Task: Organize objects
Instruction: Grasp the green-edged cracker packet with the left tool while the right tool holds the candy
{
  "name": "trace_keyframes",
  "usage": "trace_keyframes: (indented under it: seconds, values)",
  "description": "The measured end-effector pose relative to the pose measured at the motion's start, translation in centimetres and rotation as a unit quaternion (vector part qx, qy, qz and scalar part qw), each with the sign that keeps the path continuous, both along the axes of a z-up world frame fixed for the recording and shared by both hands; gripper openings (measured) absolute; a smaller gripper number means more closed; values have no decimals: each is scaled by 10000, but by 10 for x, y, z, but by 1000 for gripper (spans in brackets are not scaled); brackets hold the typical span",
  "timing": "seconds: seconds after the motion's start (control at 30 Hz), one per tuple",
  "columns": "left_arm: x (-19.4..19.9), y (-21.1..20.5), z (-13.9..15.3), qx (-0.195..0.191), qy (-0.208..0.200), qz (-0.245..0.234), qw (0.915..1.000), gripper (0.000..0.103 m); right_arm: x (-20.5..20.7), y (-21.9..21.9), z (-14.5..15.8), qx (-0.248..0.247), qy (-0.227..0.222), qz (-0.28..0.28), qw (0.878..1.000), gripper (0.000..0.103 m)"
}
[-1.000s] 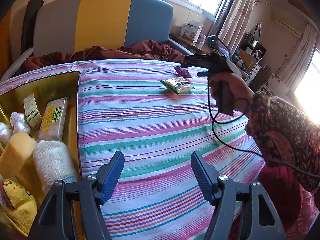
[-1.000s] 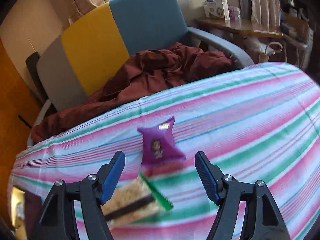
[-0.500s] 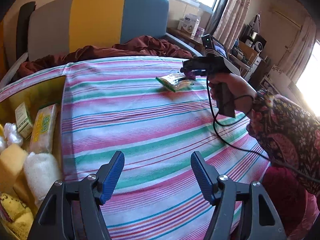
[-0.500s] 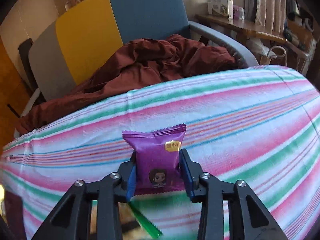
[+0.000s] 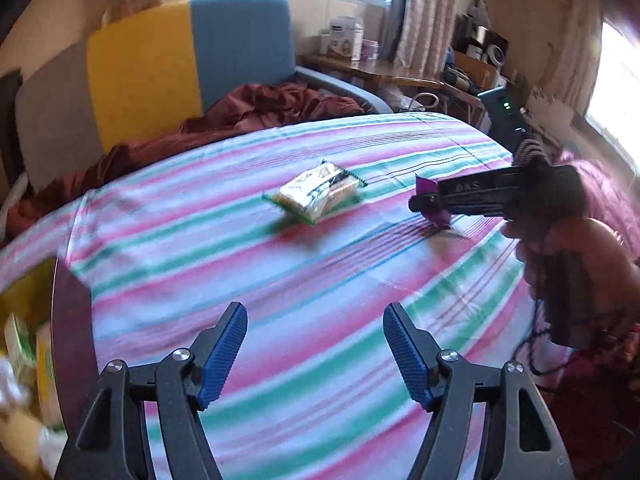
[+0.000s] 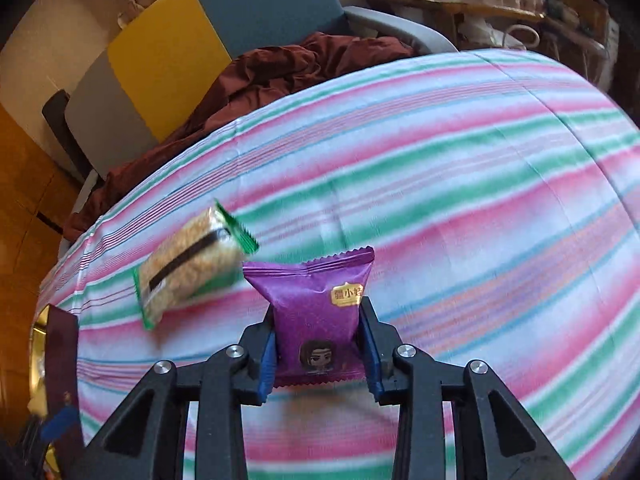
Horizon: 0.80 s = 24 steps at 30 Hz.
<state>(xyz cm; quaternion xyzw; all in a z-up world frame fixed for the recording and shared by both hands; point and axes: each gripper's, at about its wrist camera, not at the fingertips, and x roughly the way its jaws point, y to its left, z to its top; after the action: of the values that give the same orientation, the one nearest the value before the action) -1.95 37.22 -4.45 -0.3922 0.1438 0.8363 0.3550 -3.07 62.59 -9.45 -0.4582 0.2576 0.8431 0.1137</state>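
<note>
The right claw (image 6: 320, 354) is pinching a purple snack packet (image 6: 318, 312) across its lower half, the blue pads pressed against both side edges; the packet stands upright between them, its crimped top edge free above the fingers. Whether the packet has cleared the striped bedspread (image 6: 460, 184) cannot be told from the right wrist view; the left wrist view shows the same claw from the side at the right of the bed, with only a purple corner of the packet (image 5: 425, 185) and a tip below the fingers visible, the tip close to or touching the cloth. The left claw (image 5: 315, 350) is spread wide and holds nothing, hovering over the near part of the bedspread (image 5: 280, 280). A green-edged cracker packet (image 5: 314, 196) lies flat on the bedspread toward the far middle, just left of the right claw; in the right wrist view it (image 6: 192, 270) sits just left of and beyond the purple packet, apart from it. Only the left wrist view shows the person's right hand (image 5: 576, 268) on the handle and the blurred contents of a yellow-lined box (image 5: 24, 300) at the near left edge. A dark red blanket (image 6: 288, 68) is heaped at the far side against a grey, yellow and blue chair (image 6: 224, 20).
</note>
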Motion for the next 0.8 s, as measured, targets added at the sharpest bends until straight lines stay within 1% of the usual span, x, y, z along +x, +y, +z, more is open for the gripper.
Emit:
trace_keyframes:
  seconds: [0.07,0.1,0.17,0.23,0.27,0.37,0.4,0.47,0.53,0.6,0.67,0.73,0.77,0.8]
  values:
    - [-10,14,2,-155,324,-10,9994,74,6,4,-1,-217,40,-133,9997,36]
    - [-15,21,4,-144,453,-67,9988,76,8,7,-2,-369,48,-225,9991,36]
    - [-31,36,7,-139,527,-130,9984,80,10,13,-4,-634,95,-379,9972,36]
    - [-47,54,6,-134,477,-349,9982,81,10,13,-5,-634,112,-358,9973,34]
    - [-53,61,4,-193,468,-392,9979,81,10,12,-4,-590,106,-330,9977,34]
    - [-69,85,-8,-509,559,-642,9951,81,8,7,-3,-420,54,-307,9986,34]
    - [-76,92,-13,-611,569,-647,9944,81,8,6,-2,-388,49,-324,9987,34]
    - [-86,100,-24,-652,382,-703,9947,81,7,5,-1,-320,24,-325,9990,35]
    - [-93,105,-33,-707,238,-617,9953,81,6,3,0,-245,-6,-297,9993,35]
    - [-98,108,-38,-557,59,-657,9963,81,5,3,1,-149,-57,-242,9996,35]
    - [-99,113,-42,-544,5,-678,9962,81,5,2,1,-109,-94,-220,9997,35]
    - [-99,117,-44,-533,64,-735,9959,81,4,2,1,-97,-109,-208,9997,35]
    - [-98,117,-44,-525,105,-726,9959,78,4,3,1,-116,-109,-221,9996,35]
    - [-99,118,-45,-504,92,-687,9963,69,4,4,1,-135,-109,-229,9996,35]
